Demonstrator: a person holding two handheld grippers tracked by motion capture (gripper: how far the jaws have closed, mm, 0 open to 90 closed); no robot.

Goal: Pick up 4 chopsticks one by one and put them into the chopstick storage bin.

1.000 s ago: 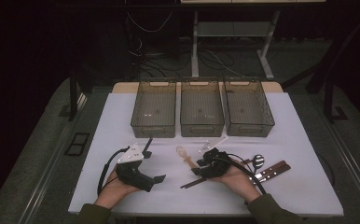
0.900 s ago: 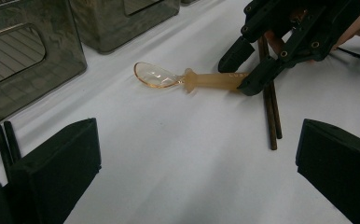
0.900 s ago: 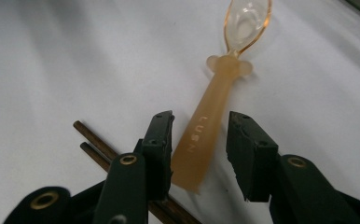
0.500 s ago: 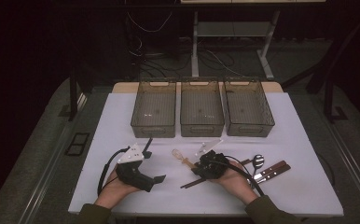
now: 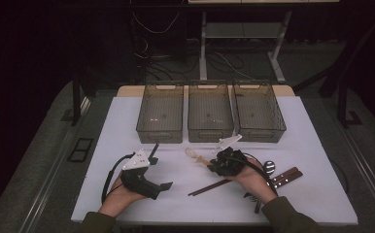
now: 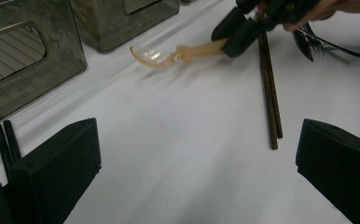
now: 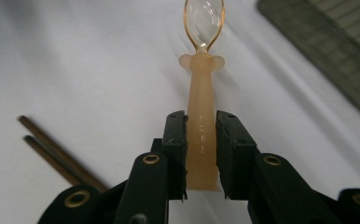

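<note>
The right gripper [image 7: 201,154] was clamped on the handle of a translucent peach-coloured spoon [image 7: 202,107], one black jaw pressing on each side of the handle's lower half; its jaws had just been closing, with the handle between them. The clear bowl of the spoon pointed away from the gripper, toward the row of bins. In the left gripper view the spoon [image 6: 178,52] appeared slightly blurred, just above the white bench [image 6: 178,154], its bowl toward the nearest bin; whether the bowl touched the bench could not be told. In the high view the right gripper [image 5: 213,164] lay a little in front of the middle bin [image 5: 210,114], with the spoon's bowl to its left.

The left gripper [image 5: 162,170] rested near the front left of the bench [image 5: 127,116], jaws wide apart with nothing between them.

A pair of dark brown chopsticks [image 6: 269,93] lay side by side on the bench just beside the right gripper. Three smoky, translucent bins stood in a row at the far side: left bin [image 5: 160,114], middle bin and right bin [image 5: 258,112]. Dark-handled cutlery [image 5: 285,175] lay to the right of the right hand [image 5: 251,175].
</note>
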